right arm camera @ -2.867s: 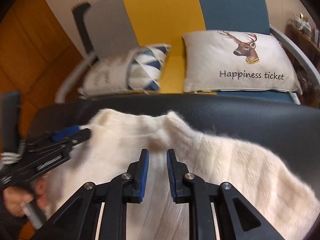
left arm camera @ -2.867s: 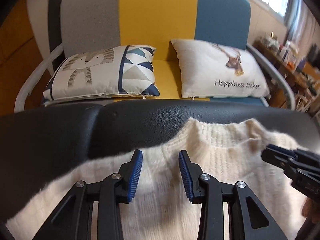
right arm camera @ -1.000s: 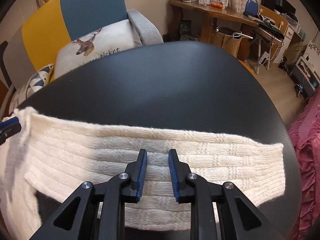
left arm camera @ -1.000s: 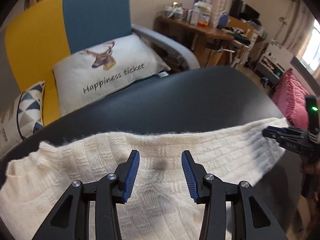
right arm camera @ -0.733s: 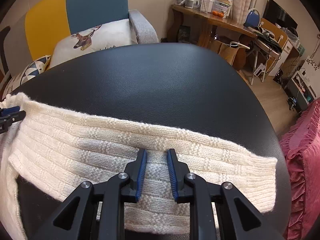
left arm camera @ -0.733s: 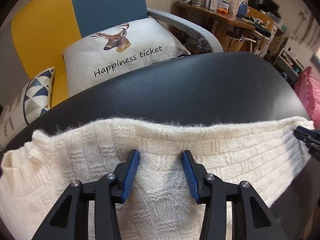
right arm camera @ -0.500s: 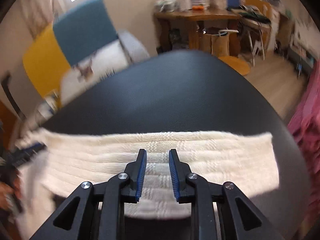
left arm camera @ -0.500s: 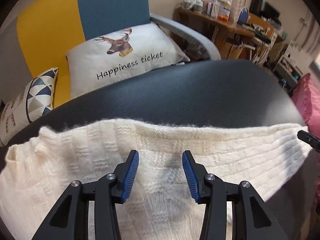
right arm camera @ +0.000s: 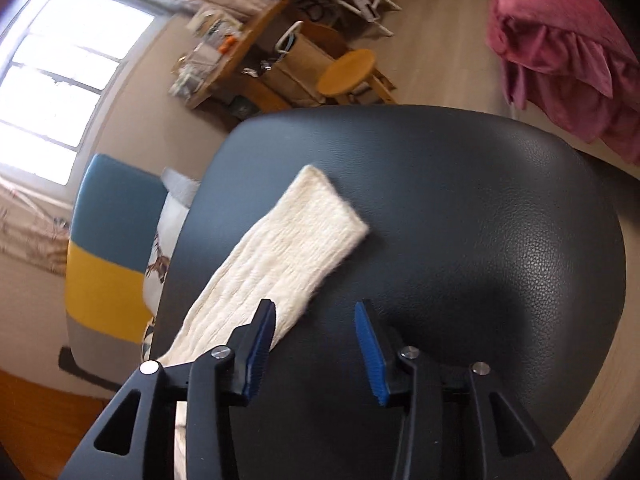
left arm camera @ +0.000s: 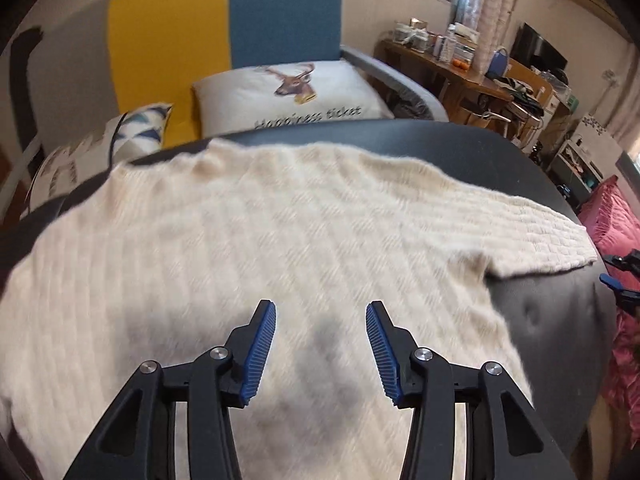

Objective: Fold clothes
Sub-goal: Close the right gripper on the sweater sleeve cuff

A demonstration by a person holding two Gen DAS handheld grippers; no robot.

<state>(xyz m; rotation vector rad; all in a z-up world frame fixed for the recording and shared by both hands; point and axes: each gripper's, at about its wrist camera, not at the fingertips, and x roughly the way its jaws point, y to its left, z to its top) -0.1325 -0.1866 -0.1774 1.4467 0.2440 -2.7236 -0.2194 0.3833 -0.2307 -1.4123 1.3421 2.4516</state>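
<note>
Cataloguing what I see through both wrist cameras.

Left gripper: pitched steeply down over the body of the sweater; jaws apart with nothing clamped, ribbed blue pads hovering above the knit. Black plastic arms, silver pivot screws.

Right gripper: view rolled hard sideways, the room tilted. Its jaws are opening, with only bare table between them; the left pad overlaps the near edge of the sleeve in the picture, and I cannot tell whether it touches. In the left wrist view its blue-tipped fingers show at the far right edge, just off the table.

Sweater: cream, fuzzy, rib-and-basket-weave knit, lying flat on the table, with one long sleeve stretched to the right and ending in a squared cuff.

Table: black, pebbled leather-look top, rounded corners.

Sofa: grey, yellow and blue panels, beyond the table's far side. Deer cushion: white, with a stag's head and blurred script that reads roughly "Happiness ticket". Patterned cushion: blue and grey triangles, to its left.

Desk: wooden, cluttered, far right. Stool: round, wooden. Pink fabric: ruffled, right.
</note>
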